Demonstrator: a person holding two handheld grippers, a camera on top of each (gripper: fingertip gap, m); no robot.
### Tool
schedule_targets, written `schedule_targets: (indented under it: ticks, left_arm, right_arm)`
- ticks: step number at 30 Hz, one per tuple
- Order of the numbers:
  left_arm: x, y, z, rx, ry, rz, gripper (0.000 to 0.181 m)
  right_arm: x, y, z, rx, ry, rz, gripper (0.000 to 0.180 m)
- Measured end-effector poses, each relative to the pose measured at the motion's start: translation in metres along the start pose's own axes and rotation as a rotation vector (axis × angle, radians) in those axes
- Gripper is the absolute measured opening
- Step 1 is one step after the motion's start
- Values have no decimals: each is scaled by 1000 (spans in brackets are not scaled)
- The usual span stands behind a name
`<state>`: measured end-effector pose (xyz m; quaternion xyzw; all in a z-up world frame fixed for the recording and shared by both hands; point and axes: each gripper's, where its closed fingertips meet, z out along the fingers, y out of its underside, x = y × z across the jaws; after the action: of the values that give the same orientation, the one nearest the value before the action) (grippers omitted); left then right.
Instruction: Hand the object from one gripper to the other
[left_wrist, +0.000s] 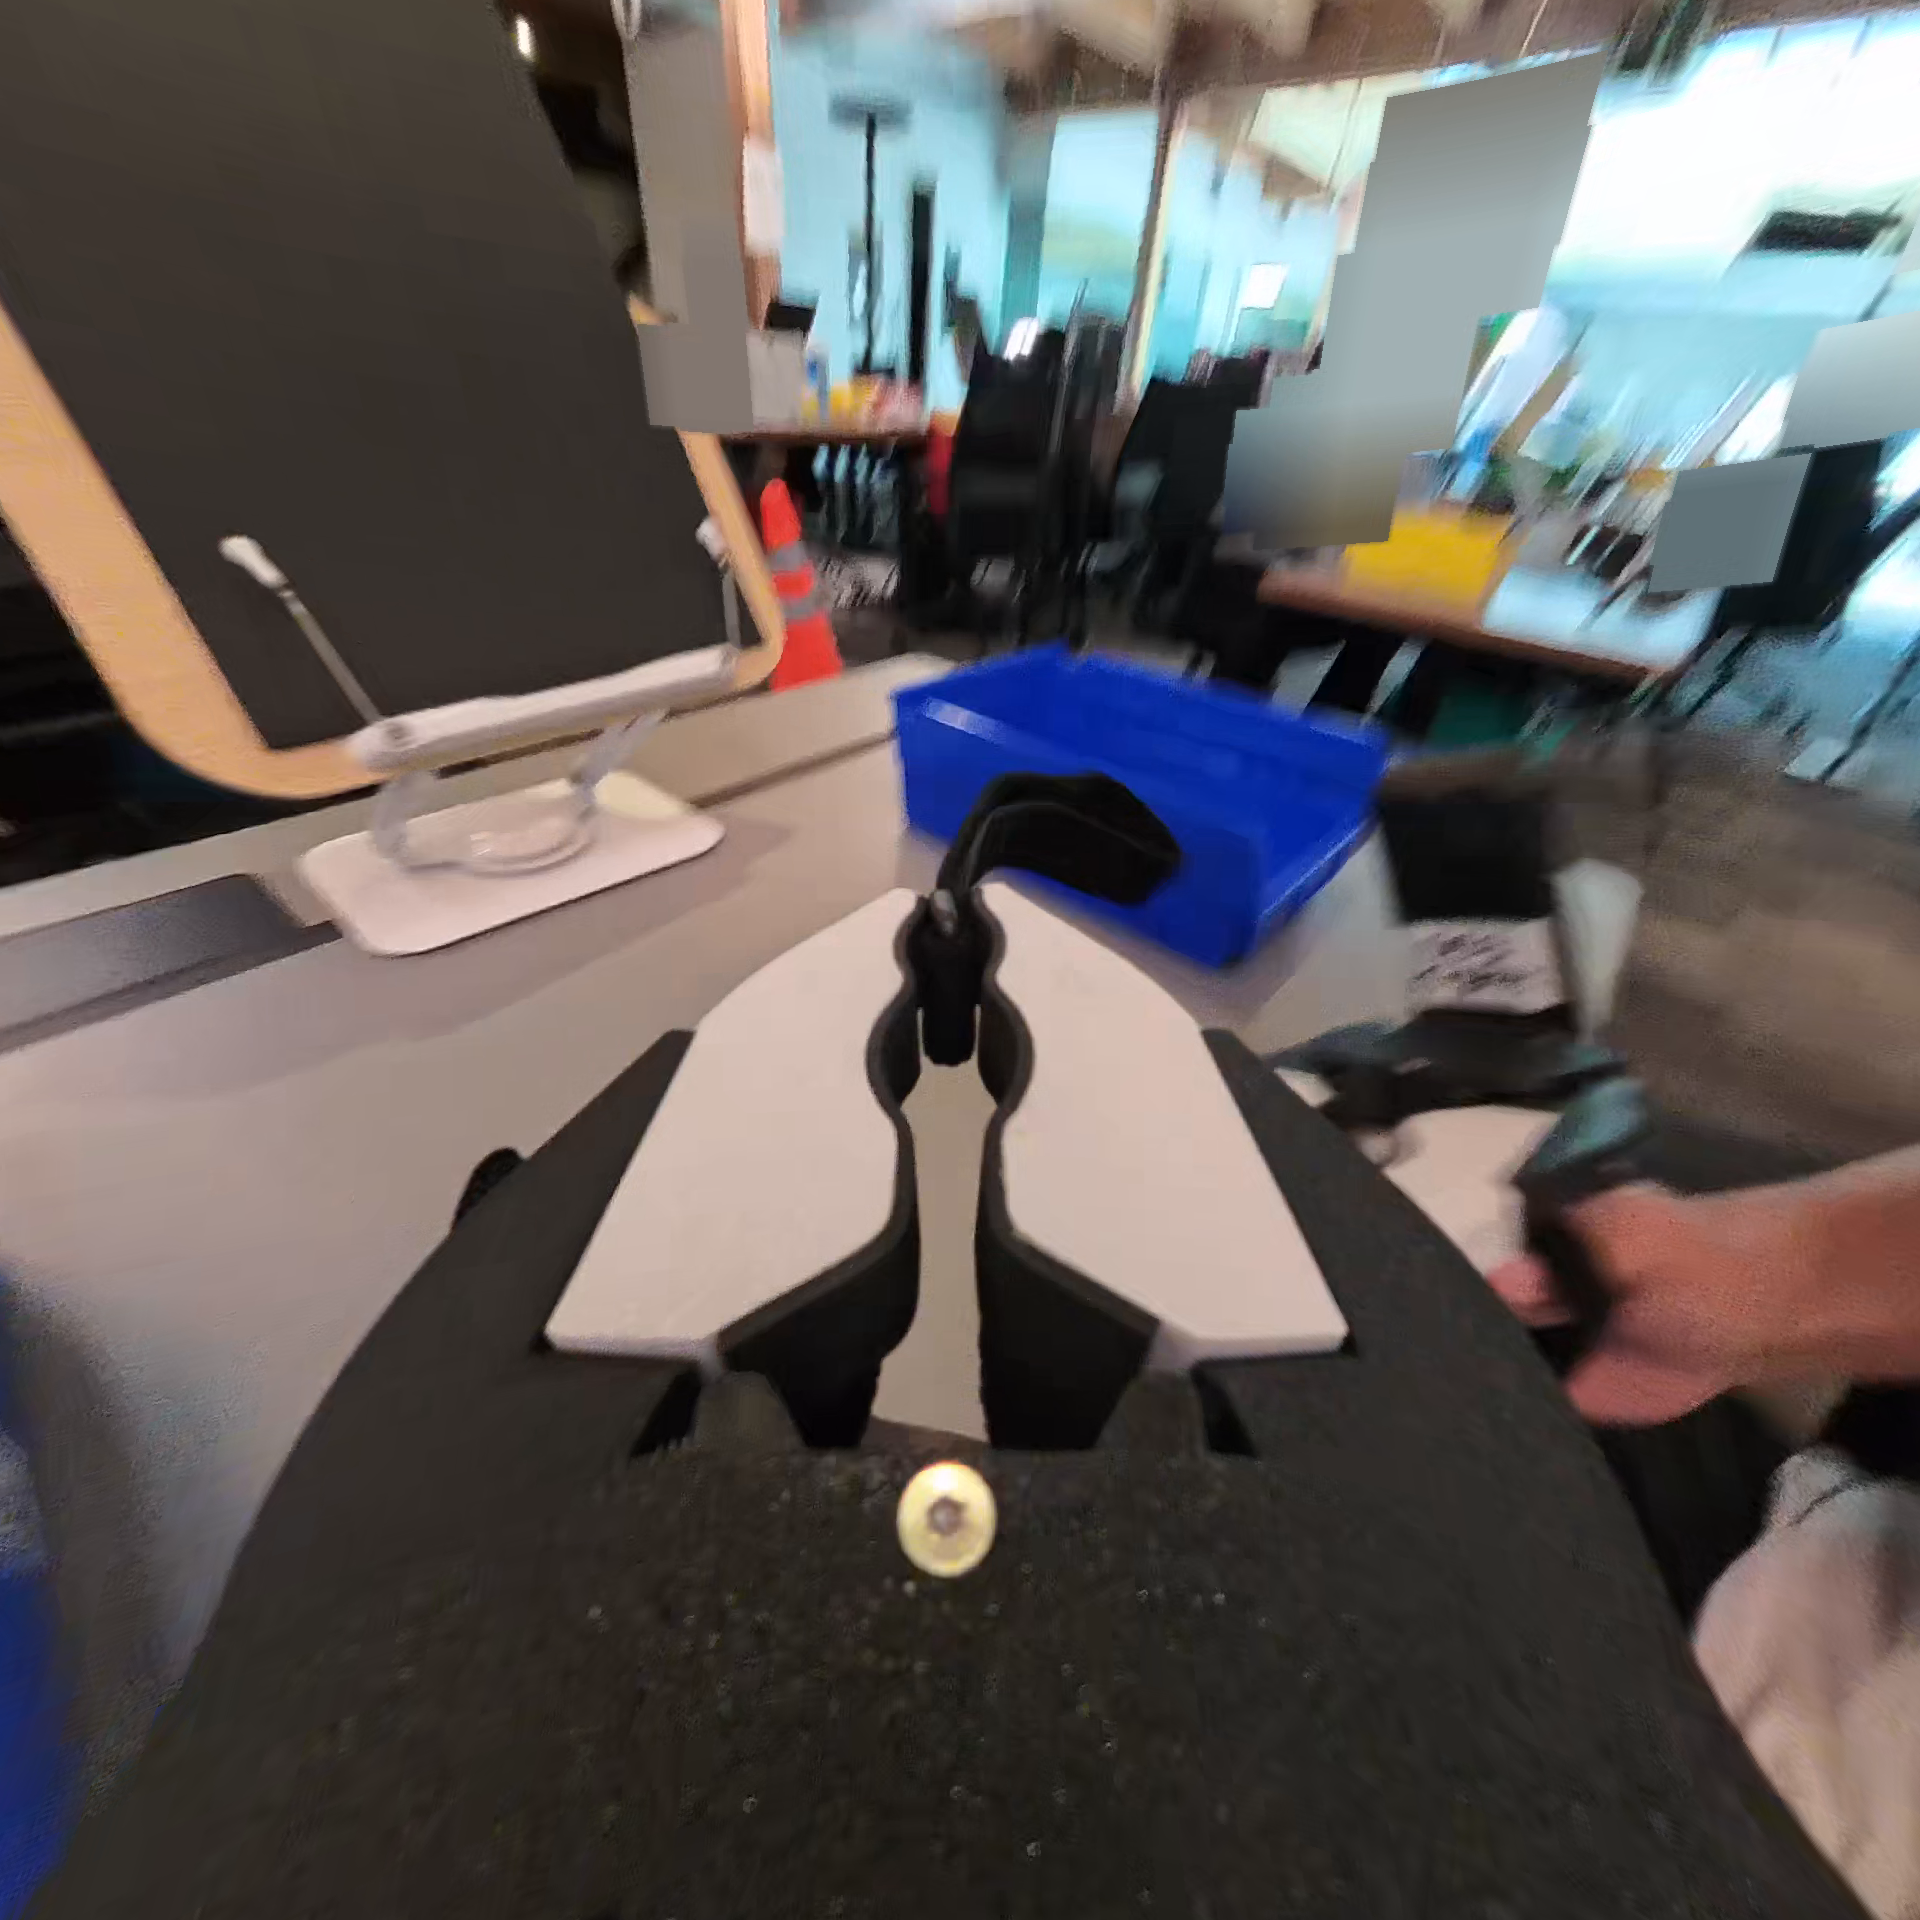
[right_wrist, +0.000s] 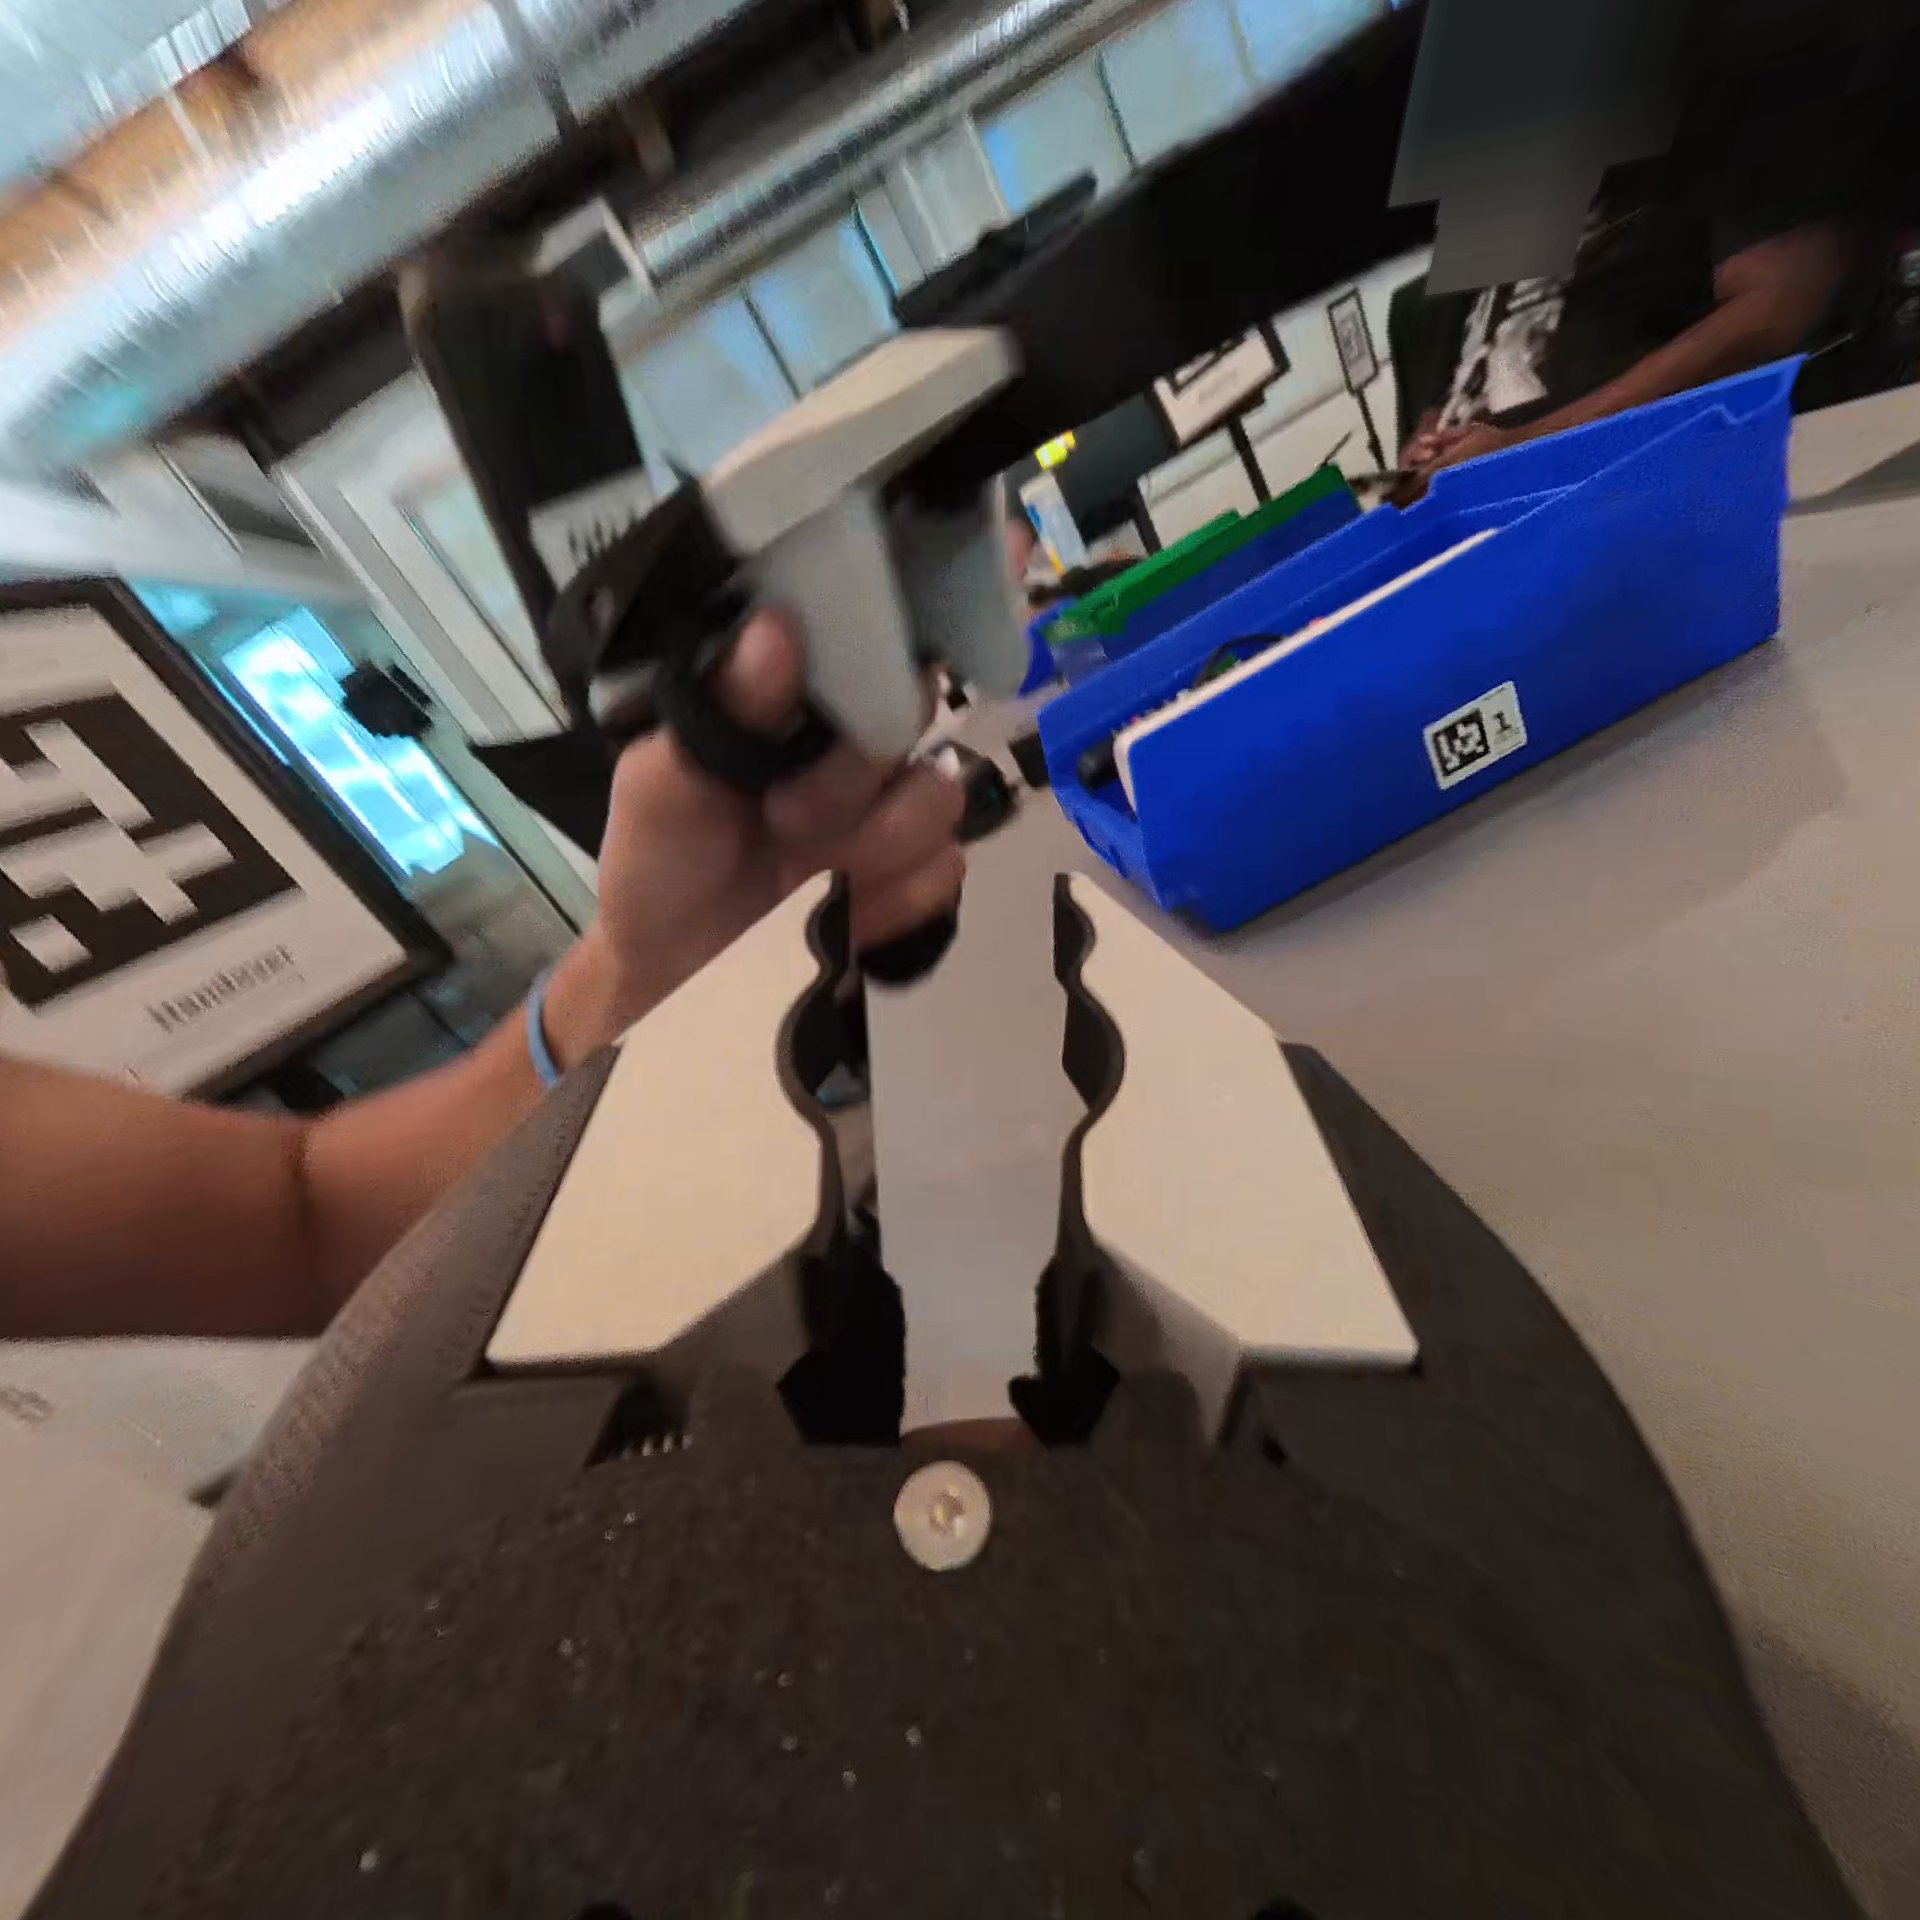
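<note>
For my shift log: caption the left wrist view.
Left tool shut on a black strap, blue bin behind it.

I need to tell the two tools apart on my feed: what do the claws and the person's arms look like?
Both look alike. The left claw and right claw each have two pale grey fingers with scalloped black inner pads, on a speckled black body with one silver screw. The person's left wrist wears a light blue band; no sleeves show on the forearms.

Left gripper (left_wrist: 948, 935) clamped; right gripper (right_wrist: 951, 894) agape.
</note>
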<state>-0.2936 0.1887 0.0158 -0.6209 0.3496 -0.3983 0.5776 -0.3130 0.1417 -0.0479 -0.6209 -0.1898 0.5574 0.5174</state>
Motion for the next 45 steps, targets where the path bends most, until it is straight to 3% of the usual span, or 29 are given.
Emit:
schedule_targets:
  ticks: [4,10,12,14,22,27,33,38,41,45]
  left_arm:
    - [21,6,-2,184,95,-260,5]
    - [33,25,1,210,197,-435,5]
    - [37,33,5,196,220,-472,5]
    - [37,39,7,184,240,-501,5]
    - [45,49,9,89,305,-415,6]
    - [29,53,-3,-89,336,-284,33]
    - [40,59,-8,-322,451,-221,40]
    - [53,79,-8,-435,485,-193,34]
    - [52,83,-7,-445,472,-166,5]
    - [51,86,-7,-472,446,-128,5]
  right_arm:
    - [9,-35,0,179,-79,112,45]
    - [19,-63,-28,311,-121,154,38]
    - [12,-60,-31,274,-177,135,6]
    - [13,-56,-33,222,-182,133,4]
    - [18,-49,-40,157,-187,134,4]
    - [27,-46,-43,133,-107,36,4]
    - [3,9,-11,-138,-148,-80,4]
    - [0,29,1,-217,-139,-100,4]
    - [3,36,5,-236,-119,-91,4]
    - [5,38,5,-237,-115,-77,5]
